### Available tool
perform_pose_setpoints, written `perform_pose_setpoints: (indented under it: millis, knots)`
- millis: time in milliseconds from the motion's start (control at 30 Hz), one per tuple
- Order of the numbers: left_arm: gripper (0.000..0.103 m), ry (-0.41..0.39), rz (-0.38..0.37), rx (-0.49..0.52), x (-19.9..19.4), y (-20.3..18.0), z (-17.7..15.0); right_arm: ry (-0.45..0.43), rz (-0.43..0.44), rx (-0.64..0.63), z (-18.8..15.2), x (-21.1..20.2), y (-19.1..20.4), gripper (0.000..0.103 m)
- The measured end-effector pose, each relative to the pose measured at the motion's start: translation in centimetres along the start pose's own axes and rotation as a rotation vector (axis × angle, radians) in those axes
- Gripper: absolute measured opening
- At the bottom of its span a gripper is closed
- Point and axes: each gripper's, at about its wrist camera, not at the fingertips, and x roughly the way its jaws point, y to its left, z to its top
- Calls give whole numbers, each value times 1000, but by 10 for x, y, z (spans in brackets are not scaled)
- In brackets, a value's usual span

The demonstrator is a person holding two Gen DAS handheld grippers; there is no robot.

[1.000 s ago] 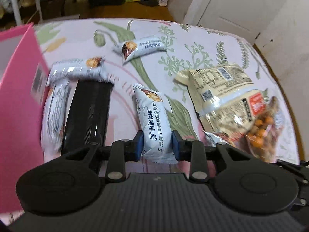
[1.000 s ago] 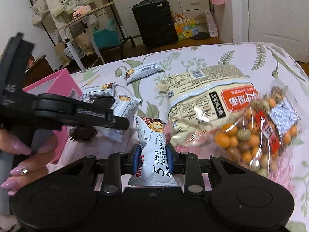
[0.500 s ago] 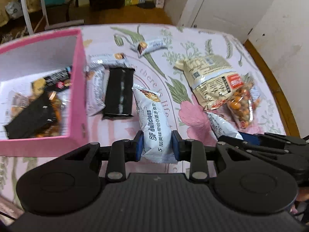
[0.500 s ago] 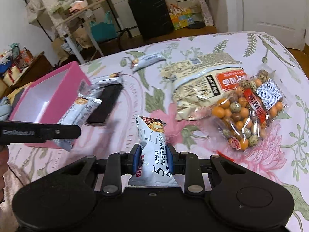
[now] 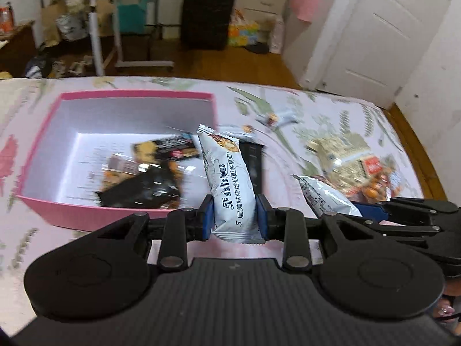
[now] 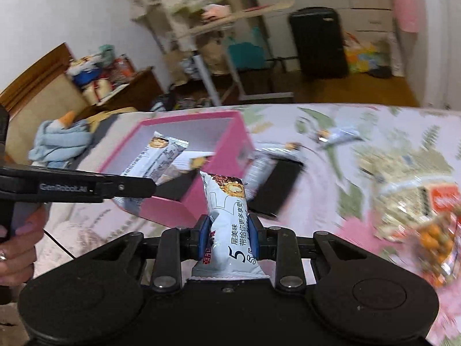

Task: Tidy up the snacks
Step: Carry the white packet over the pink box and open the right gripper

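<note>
A white wafer pack (image 5: 232, 184) is clamped between the nearly closed jaws of the left gripper (image 5: 234, 219), and a second pack (image 6: 227, 222) likewise by the right gripper (image 6: 227, 238). Both have been lifted from the tablecloth (image 5: 288, 150) toward the pink box (image 5: 72, 216) (now in full view), so dropping in appears next.

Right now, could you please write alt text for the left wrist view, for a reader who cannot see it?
The left gripper clamps a white snack bar upright, in front of an open pink box that has dark snack packets inside. To the right, the right gripper holds a second white bar, with a bag of nuts on the floral tablecloth behind it.
</note>
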Motion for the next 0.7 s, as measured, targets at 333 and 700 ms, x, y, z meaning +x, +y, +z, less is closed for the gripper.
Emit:
perform_pose_setpoints:
  millis: [333, 700]
  knots:
    - [29, -35, 94, -85, 11, 59, 6, -46, 56, -181, 28, 46, 50, 32]
    - [29, -31, 148, -110, 62, 105, 21, -3, -23, -347, 51, 130, 83, 32]
